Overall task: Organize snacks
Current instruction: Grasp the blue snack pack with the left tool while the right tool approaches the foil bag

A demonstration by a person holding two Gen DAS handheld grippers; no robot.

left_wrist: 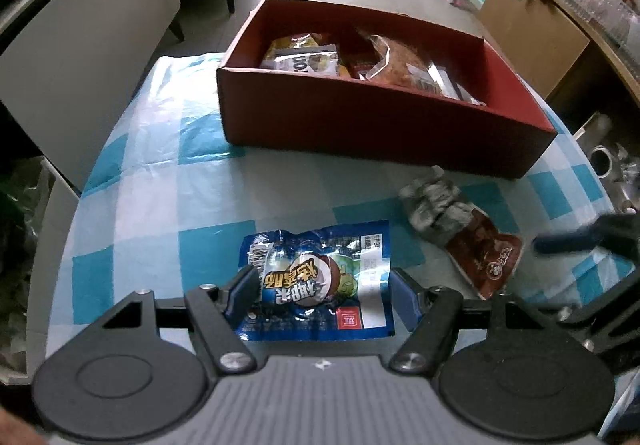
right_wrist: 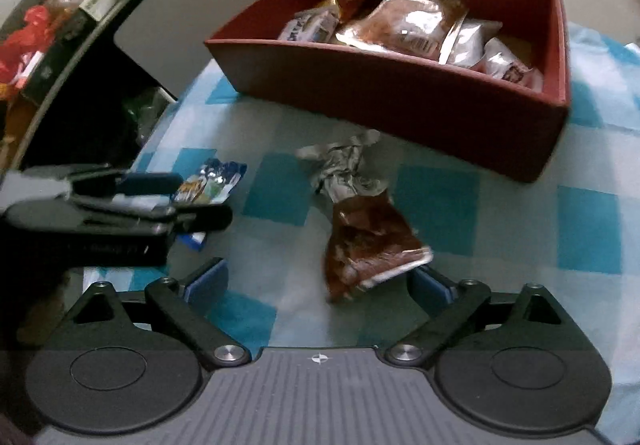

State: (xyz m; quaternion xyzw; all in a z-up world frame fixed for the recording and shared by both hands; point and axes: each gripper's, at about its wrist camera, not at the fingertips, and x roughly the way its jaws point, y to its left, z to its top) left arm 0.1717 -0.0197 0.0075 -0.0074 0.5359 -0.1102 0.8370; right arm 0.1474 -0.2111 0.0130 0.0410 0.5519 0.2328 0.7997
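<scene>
A blue snack packet (left_wrist: 320,281) lies flat on the checked cloth between the fingers of my left gripper (left_wrist: 322,295), which is open around it. A brown-red snack packet (right_wrist: 366,245) with a crumpled silver top lies between the fingers of my right gripper (right_wrist: 320,285), which is open. It also shows in the left wrist view (left_wrist: 486,255). A red box (left_wrist: 360,117) holds several snack packets at the back of the table; it also shows in the right wrist view (right_wrist: 400,97). The left gripper shows at the left of the right wrist view (right_wrist: 152,197).
The table has a blue and white checked cloth (left_wrist: 160,205). A white cabinet (left_wrist: 80,45) stands to the left. A cardboard box (left_wrist: 528,29) and shelves with clutter stand at the right. The table edge curves close on the left.
</scene>
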